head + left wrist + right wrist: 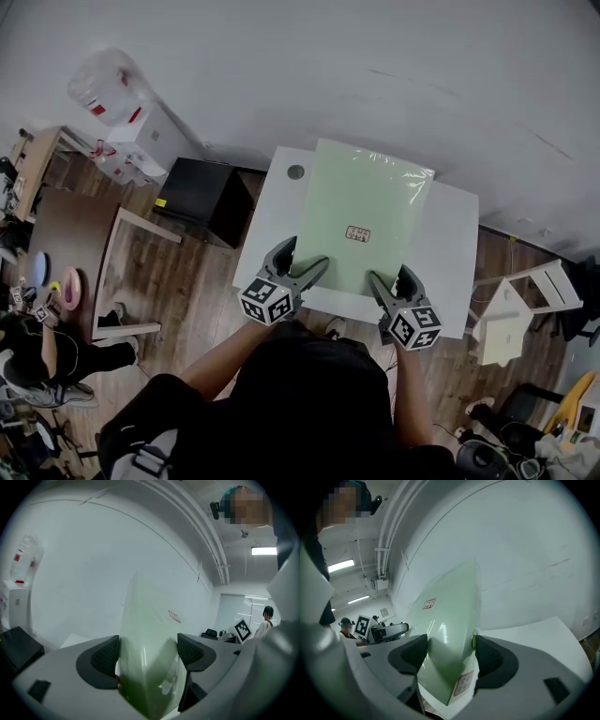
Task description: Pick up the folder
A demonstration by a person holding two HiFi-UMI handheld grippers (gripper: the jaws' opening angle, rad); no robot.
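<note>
A pale green plastic folder (366,220) with a small label in its middle hangs over the white table (452,253), held by its near edge. My left gripper (302,261) grips the near left corner and my right gripper (392,277) the near right corner. In the left gripper view the folder (145,620) bulges between the two dark pads of the left gripper (149,651). In the right gripper view the folder (450,606) sits pinched between the jaws of the right gripper (450,651), with a sticker showing at its lower edge.
A black box (202,197) stands left of the table, with white boxes (141,141) behind it and a wooden frame (131,272) on the floor. A white chair (511,314) stands to the right. A person (37,356) sits at far left. A grey wall lies beyond the table.
</note>
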